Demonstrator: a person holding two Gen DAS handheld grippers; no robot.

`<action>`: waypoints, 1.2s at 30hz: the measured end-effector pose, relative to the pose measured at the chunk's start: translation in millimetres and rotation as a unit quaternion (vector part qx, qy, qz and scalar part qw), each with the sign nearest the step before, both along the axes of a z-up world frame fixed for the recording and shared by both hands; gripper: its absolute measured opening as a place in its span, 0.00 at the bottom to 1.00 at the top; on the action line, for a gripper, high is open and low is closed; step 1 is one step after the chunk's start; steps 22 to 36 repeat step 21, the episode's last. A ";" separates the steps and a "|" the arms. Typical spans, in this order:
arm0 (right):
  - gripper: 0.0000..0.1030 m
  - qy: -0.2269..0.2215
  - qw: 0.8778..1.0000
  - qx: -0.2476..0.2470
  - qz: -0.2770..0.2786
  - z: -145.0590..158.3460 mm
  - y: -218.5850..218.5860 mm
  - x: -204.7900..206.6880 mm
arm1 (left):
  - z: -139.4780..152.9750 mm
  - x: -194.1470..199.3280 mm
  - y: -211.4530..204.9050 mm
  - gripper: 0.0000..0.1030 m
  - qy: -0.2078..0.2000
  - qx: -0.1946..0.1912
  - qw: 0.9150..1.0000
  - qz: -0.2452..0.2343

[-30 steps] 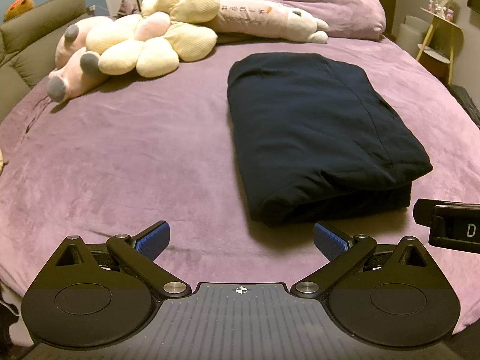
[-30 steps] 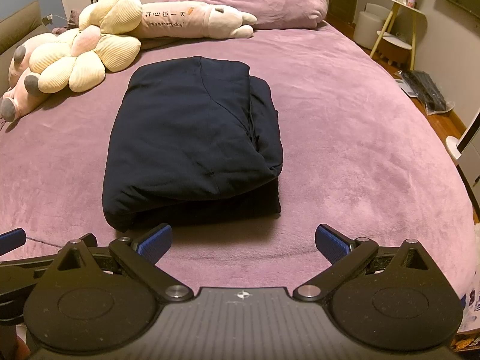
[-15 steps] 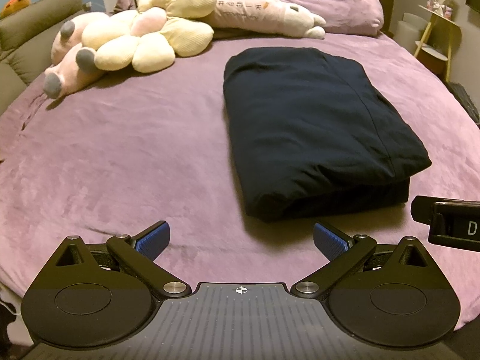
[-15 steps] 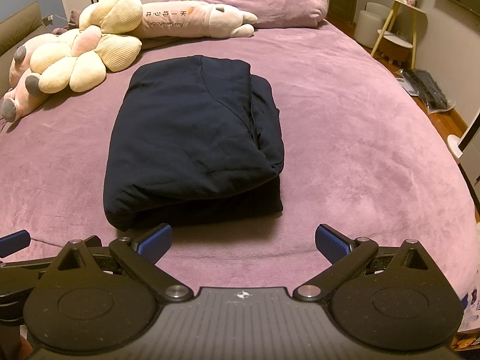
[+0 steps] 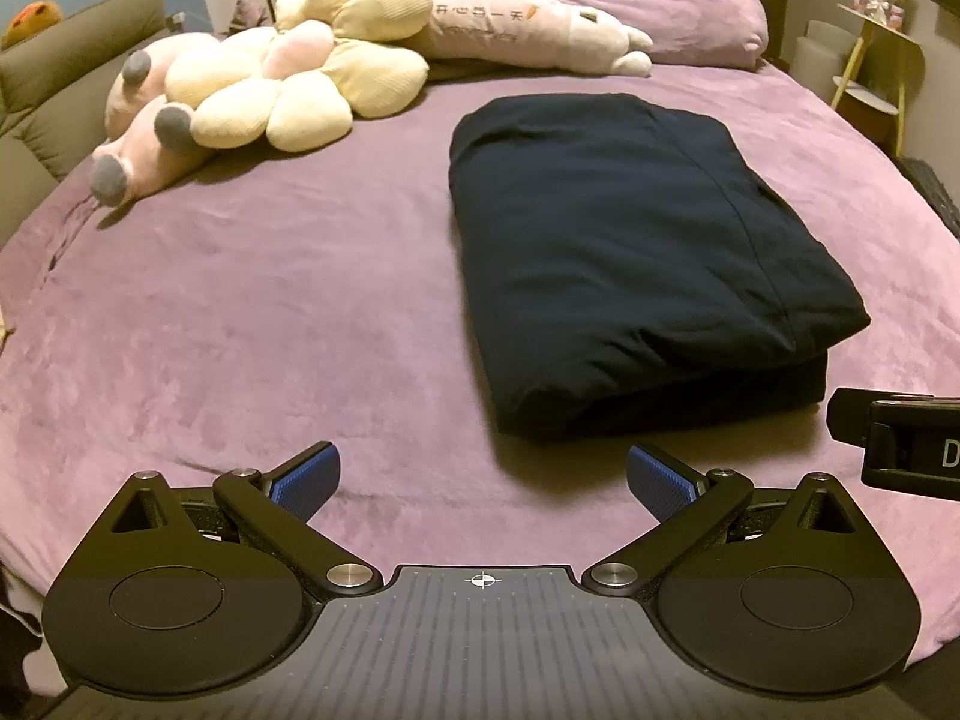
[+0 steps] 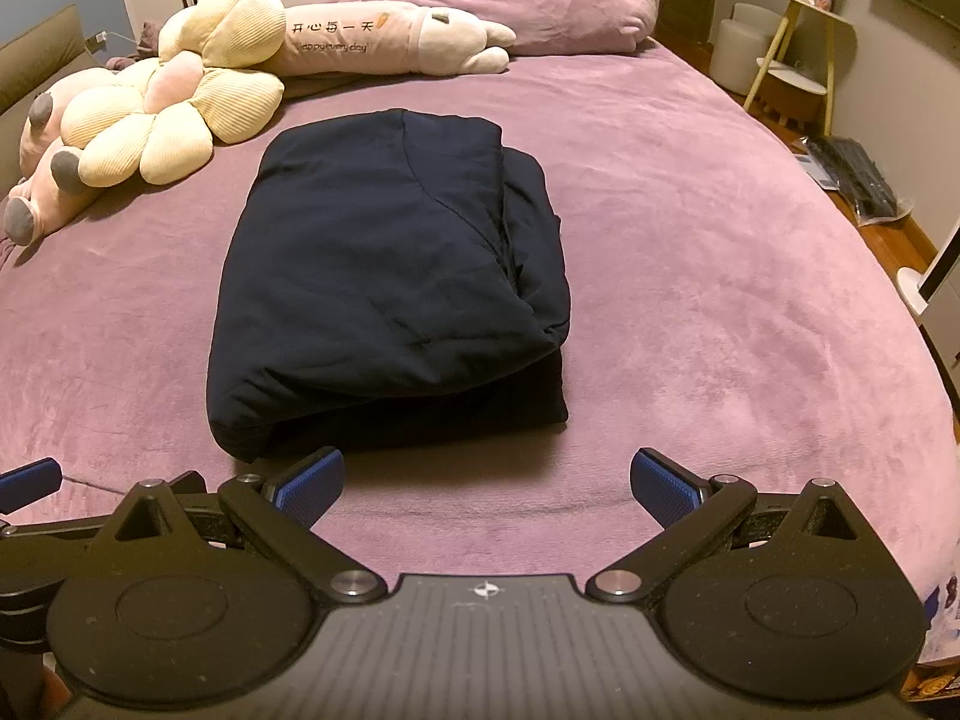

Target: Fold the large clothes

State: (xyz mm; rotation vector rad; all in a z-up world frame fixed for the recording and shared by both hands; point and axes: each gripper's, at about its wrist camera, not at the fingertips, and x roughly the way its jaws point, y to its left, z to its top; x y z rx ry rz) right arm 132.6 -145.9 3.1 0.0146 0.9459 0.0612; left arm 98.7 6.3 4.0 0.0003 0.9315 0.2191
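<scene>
left tool (image 5: pixel 483 477): fingers spread, empty, bottom centre | folded dark garment (image 5: pixel 636 252): centre right on purple bed (image 5: pixel 240 312) | plush toys (image 5: pixel 270 96): upper left | right tool (image 5: pixel 894 444): right edge

Black hand-held gripper (image 5: pixel 483 474) with blue ribbed finger pads (image 5: pixel 306 474), silver pivot screws, white crosshair mark.

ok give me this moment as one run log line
task: fold large clothes | dark garment: folded, lying on purple bed | left tongs: open, empty, short of garment | right tongs: open, empty | plush toys: beyond garment, apart
</scene>
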 end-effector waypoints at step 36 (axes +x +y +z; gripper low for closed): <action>0.99 -0.001 1.000 0.002 -0.009 -0.2 0.0 0.0 | 0.4 -1.8 -4.9 1.00 -0.013 0.011 1.000 -0.019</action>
